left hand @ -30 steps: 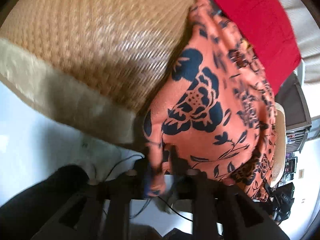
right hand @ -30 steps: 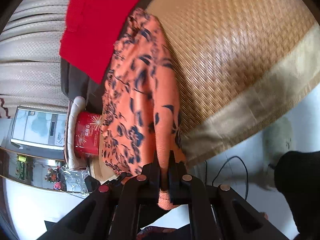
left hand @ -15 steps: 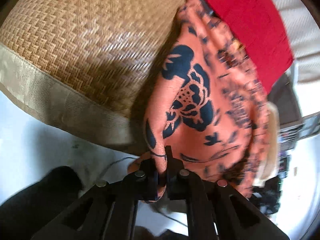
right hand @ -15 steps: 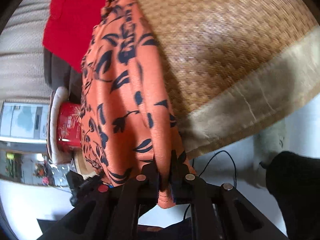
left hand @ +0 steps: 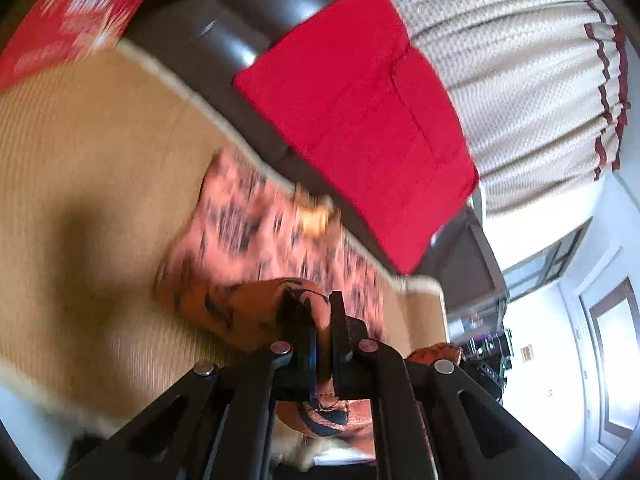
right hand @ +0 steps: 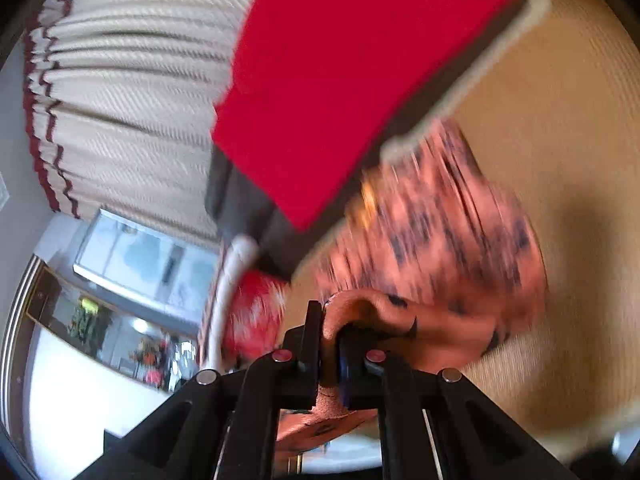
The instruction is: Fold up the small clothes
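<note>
**A:** ok so what are the fingers doing here?

**B:** both sets are pinching. The left gripper (left hand: 322,332) has its black fingers (left hand: 339,320) pressed together on a fold of the orange cloth with dark blue flower print (left hand: 256,312). The right gripper (right hand: 328,336) is the same: its fingers (right hand: 314,332) are clamped on another edge of that cloth (right hand: 440,320).

**A:** and where's the rest of the cloth?

**B:** it runs forward from both grips, and the far part lies on the tan woven mat (left hand: 100,168), near its pale border. It's pretty blurry, so I can't make out the folds.

**A:** what's behind it?

**B:** a bright red cushion (left hand: 360,120) on a dark brown sofa (left hand: 240,12), then a cream pleated curtain with a dark red trim (left hand: 520,60).
</note>
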### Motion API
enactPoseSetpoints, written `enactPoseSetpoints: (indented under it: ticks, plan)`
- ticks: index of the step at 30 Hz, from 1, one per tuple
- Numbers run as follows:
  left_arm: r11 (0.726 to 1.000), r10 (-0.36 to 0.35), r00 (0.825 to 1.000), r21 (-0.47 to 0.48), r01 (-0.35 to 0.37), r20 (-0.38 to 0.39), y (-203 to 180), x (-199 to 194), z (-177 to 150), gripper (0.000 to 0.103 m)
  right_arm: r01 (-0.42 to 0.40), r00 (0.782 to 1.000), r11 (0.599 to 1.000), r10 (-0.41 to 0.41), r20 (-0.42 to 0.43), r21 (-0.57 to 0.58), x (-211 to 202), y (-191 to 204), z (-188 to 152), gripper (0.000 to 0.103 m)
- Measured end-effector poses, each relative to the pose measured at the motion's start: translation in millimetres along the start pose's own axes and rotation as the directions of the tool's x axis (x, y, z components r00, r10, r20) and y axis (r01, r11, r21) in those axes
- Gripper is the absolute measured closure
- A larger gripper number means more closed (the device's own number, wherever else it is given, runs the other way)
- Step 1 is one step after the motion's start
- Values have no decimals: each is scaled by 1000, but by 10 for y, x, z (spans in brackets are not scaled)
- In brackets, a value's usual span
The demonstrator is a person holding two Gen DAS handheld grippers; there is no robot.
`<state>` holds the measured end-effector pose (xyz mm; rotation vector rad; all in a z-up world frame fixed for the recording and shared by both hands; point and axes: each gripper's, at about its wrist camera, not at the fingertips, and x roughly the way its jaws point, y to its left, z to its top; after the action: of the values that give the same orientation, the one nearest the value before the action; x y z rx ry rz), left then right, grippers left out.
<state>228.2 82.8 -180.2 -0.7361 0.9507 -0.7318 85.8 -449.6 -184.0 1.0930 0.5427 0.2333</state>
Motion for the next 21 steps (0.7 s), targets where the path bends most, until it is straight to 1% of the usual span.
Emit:
enactPoseSetpoints:
  ticks: [2,3,4,6,7,8,9,11,13,14,15,16,17,18,19,20,21]
  plan:
    - [999,35,999,8,-35,28,-33,127,408,98,-3,998,1000,3,59,4,144,33,376,95]
    - [998,60,998,10,-60,31,-31,294,647,98,3,996,1000,-4,93,13,246,13,597,95]
    - [996,83,996,10,-83,32,8,437,793,98,9,993,1000,-11,118,23,321,-36,788,95]
    - [989,147,989,5,-147,36,142,839,1085,98,29,984,998,-39,175,59,589,-202,1166,95]
    - [983,181,983,-1,-181,30,253,1101,1241,96,48,979,995,-64,194,84,751,-329,1331,95]
    - [978,207,978,-13,-207,13,371,1308,1328,96,66,978,991,-87,191,113,896,-467,1430,92]
    - [969,241,970,-41,-242,-20,551,1585,1407,96,92,977,983,-119,177,158,1052,-638,1513,92]
    - [951,280,957,-116,-287,-74,870,1921,1431,96,137,977,947,-177,117,290,1392,-1102,1592,92]
    - [945,277,957,-159,-288,-87,1099,2093,1398,96,148,978,908,-194,80,392,1569,-1453,1555,91]
    - [950,248,966,-178,-257,-70,1176,2099,1387,96,111,982,899,-164,90,424,1589,-1593,1534,91]
    - [956,210,976,-200,-216,-52,1222,2059,1380,96,59,987,898,-118,110,435,1574,-1655,1527,91]
    - [958,174,984,-227,-178,-38,1258,2005,1385,95,31,988,901,-94,126,432,1529,-1665,1535,91]
    - [957,143,990,-253,-142,-14,1281,1921,1403,91,24,986,907,-92,142,421,1475,-1646,1546,88]
    - [956,133,991,-266,-121,25,1283,1820,1421,86,19,981,917,-95,171,399,1385,-1607,1566,85]
    - [956,132,986,-277,-99,102,1266,1629,1447,65,11,975,927,-93,201,375,1299,-1554,1576,70]
    - [954,133,972,-291,-73,192,1233,1412,1465,39,5,967,934,-96,236,357,1177,-1479,1583,33]
    - [951,136,956,-304,-52,261,1196,1231,1458,31,1,960,938,-99,263,347,1069,-1411,1555,15]
